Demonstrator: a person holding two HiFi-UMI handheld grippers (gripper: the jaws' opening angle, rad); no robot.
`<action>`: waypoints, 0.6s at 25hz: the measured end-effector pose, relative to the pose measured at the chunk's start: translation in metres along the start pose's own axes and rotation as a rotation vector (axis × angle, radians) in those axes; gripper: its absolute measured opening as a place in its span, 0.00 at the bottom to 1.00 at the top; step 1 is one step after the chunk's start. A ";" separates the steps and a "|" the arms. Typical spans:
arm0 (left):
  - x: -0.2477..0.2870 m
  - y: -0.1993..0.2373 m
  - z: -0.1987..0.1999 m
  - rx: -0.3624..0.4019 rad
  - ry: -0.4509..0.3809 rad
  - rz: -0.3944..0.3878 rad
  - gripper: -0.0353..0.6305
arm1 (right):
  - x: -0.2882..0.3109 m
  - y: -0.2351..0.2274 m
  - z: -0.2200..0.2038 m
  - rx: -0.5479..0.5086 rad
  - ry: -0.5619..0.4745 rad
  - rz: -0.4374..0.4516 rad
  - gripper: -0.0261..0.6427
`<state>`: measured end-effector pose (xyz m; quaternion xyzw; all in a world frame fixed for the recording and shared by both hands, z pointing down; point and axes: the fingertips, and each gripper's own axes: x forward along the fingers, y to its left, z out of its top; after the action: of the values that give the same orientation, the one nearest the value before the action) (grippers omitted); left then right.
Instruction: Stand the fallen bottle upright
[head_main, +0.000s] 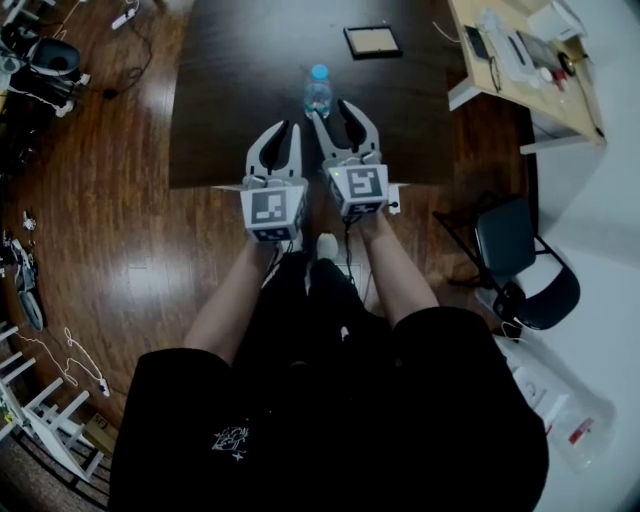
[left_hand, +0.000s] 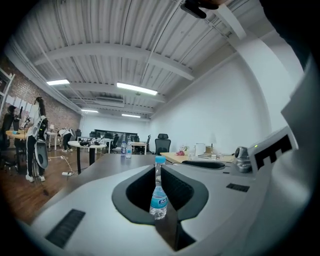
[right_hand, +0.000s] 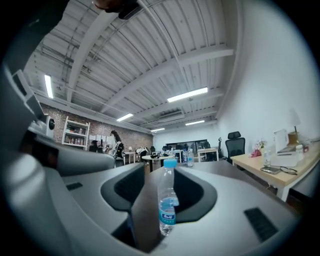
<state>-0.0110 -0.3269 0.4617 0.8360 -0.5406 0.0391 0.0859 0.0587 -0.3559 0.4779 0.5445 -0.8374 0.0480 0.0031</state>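
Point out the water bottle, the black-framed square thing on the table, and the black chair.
water bottle (head_main: 318, 96), head view, on its clear body below the blue cap.
black-framed square (head_main: 372, 41), head view, on its tan middle.
black chair (head_main: 506, 240), head view, on its large dark pad.

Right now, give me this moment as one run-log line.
bottle: upright on table | left gripper: open, empty | right gripper: open, bottle ahead, not gripped
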 end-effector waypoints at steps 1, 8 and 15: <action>-0.001 -0.002 0.005 0.002 -0.007 -0.001 0.07 | -0.007 0.002 0.007 0.004 0.002 0.005 0.27; -0.018 -0.022 0.035 0.023 -0.063 0.005 0.04 | -0.054 0.008 0.050 0.011 -0.010 0.048 0.07; -0.053 -0.034 0.042 0.048 -0.082 0.014 0.04 | -0.082 0.022 0.062 0.008 -0.029 0.052 0.07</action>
<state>-0.0034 -0.2739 0.4086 0.8348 -0.5486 0.0182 0.0431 0.0748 -0.2775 0.4098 0.5231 -0.8511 0.0434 -0.0125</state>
